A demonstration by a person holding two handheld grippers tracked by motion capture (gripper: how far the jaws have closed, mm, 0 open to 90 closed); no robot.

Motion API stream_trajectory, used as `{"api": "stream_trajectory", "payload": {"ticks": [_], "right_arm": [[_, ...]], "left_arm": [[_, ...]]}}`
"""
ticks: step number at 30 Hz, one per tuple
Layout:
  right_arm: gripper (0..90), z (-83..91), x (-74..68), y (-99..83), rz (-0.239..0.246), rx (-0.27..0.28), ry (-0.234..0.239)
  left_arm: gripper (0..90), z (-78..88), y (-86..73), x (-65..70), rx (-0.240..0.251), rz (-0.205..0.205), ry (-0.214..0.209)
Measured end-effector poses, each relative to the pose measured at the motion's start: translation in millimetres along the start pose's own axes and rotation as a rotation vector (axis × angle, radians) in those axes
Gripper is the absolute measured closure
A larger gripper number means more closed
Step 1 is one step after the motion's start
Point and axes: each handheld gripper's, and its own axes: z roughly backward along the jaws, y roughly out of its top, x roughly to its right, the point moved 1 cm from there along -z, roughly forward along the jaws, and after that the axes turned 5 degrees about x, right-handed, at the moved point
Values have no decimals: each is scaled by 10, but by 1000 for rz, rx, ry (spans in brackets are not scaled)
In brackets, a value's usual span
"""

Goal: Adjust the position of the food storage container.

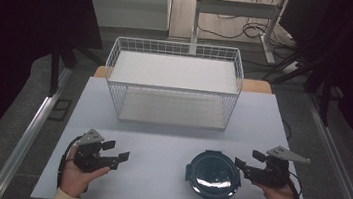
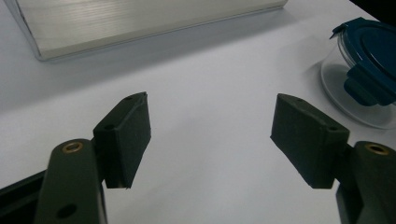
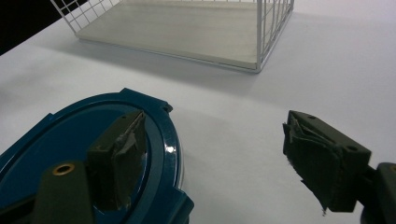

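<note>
- Container point(image 1: 213, 176): a round glass container with a blue clip-on lid sits on the bench point(image 1: 159, 143), near the front edge and right of centre, well apart from the white wire basket point(image 1: 174, 81) at the far side.
- Right gripper point(image 1: 248, 160): I hold it just beside the container's right rim, jaws spread wide with nothing between them. In the right gripper view one pad point(image 3: 116, 156) hangs over the lid while the other point(image 3: 317, 163) stands over bare bench; I cannot tell whether the near pad touches the lid.
- Left gripper point(image 1: 117, 152): it rests low over the bench at front left, jaws parted and empty, well apart from the container.
- Risk, grip: as I judge it, closing from this offset would catch the rim only, so the smooth glass could slip out or tip.
- Risk, push: a sideways nudge from my right jaw could slide the container toward the bench's front edge, which lies near.
- Risk, lid: lifting by the lid alone may pop a clip.
- Open room: bare bench lies between the container and the basket and between my two grippers; the basket's wire rim is the one obstacle on the way in.
</note>
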Motion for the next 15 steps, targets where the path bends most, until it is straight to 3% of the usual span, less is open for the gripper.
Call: {"api": "stream_trajectory", "payload": {"ticks": [4,15], "right_arm": [[218,9,18,-2,-22,3,-3],[230,3,33,-18,-19,-8,-19]], "left_arm": [[285,0,-3,-11,0,8,-5],[281,3,0,-21,-1,16,7]]}}
